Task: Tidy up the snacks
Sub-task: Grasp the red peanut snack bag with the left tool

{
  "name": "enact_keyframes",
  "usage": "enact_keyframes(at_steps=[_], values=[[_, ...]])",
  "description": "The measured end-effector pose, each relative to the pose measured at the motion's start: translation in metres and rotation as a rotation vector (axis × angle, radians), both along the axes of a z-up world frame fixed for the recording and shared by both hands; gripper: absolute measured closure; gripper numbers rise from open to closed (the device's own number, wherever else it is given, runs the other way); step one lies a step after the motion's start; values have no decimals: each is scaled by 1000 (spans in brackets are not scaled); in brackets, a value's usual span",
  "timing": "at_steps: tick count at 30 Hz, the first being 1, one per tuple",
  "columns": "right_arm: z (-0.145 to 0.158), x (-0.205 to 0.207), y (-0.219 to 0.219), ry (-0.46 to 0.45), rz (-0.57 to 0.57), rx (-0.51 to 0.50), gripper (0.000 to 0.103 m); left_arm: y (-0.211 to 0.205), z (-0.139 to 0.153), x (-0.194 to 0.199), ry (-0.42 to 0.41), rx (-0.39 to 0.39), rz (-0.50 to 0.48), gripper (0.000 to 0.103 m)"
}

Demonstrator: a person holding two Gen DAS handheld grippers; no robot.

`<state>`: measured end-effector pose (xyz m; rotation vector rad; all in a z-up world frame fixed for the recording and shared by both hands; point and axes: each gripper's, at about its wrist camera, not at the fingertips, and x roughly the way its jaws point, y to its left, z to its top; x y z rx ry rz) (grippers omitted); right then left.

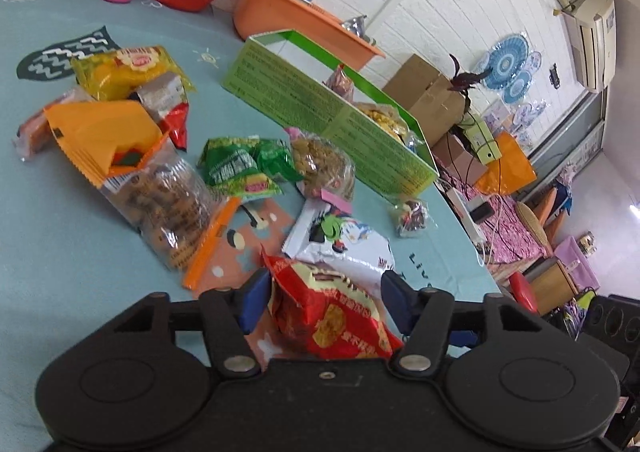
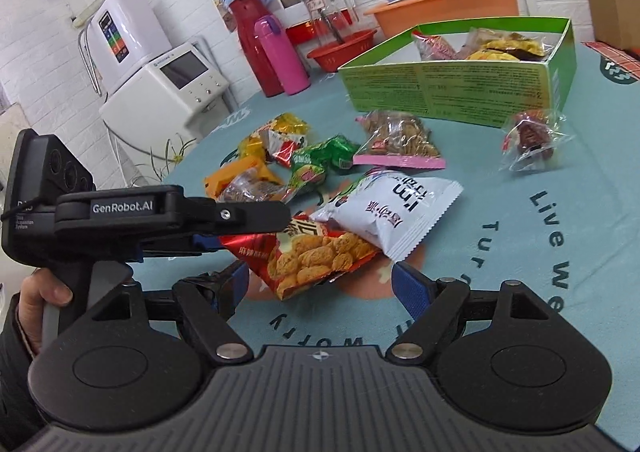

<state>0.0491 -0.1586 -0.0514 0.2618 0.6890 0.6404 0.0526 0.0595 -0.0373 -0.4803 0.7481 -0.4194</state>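
A red snack bag (image 1: 332, 316) lies between the blue pads of my left gripper (image 1: 326, 302), whose jaws stand wide around it without touching its right side. It also shows in the right wrist view (image 2: 312, 256), with the left gripper (image 2: 224, 232) reaching over its end. My right gripper (image 2: 320, 288) is open and empty, just in front of that bag. A white bag (image 2: 392, 211) lies against the red one. A green box (image 2: 460, 87) holds several snacks at the back. More bags (image 1: 168, 187) lie scattered on the table.
The round table has a teal cloth (image 2: 560, 252). A red basin (image 2: 344, 47), pink flask (image 2: 280, 55), red flask (image 2: 250, 43) and orange tub (image 2: 452, 11) stand at the far edge. A small clear packet (image 2: 532, 139) lies near the box. The table edge (image 1: 468, 236) drops off right of the left gripper.
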Motion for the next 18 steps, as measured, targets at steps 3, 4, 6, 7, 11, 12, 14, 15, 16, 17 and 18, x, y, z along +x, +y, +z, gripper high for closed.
enact_keyframes(at_steps=[3, 4, 6, 7, 11, 12, 14, 15, 16, 17, 18], values=[[-3, 4, 3, 9, 4, -3, 0, 1, -2, -2, 0, 8, -11, 41], [-4, 5, 4, 15, 3, 0, 0, 3, -2, -2, 3, 0, -13, 44], [-7, 8, 4, 21, 2, 9, 0, 5, -2, -2, 8, -14, -9, 45], [-7, 10, 4, 24, 1, 11, 0, 6, -2, -1, 10, -19, -1, 37], [-11, 12, 6, 37, 11, 25, 0, 6, -4, 3, 19, -25, 13, 24], [-12, 13, 6, 41, 13, 29, 1, 5, -5, 3, 23, -28, 1, 28], [-14, 14, 5, 46, 14, 37, 4, 4, -7, 2, 27, -36, -12, 33], [-14, 15, 4, 47, 13, 47, 4, 5, -8, 1, 27, -36, -11, 32], [-15, 16, 4, 47, 12, 58, 4, 5, -9, 1, 26, -39, -10, 33], [-16, 18, 3, 45, 15, 68, 6, 6, -9, 1, 28, -46, -8, 36], [-17, 19, 3, 41, 14, 74, 12, 7, -9, 1, 29, -49, -6, 38]])
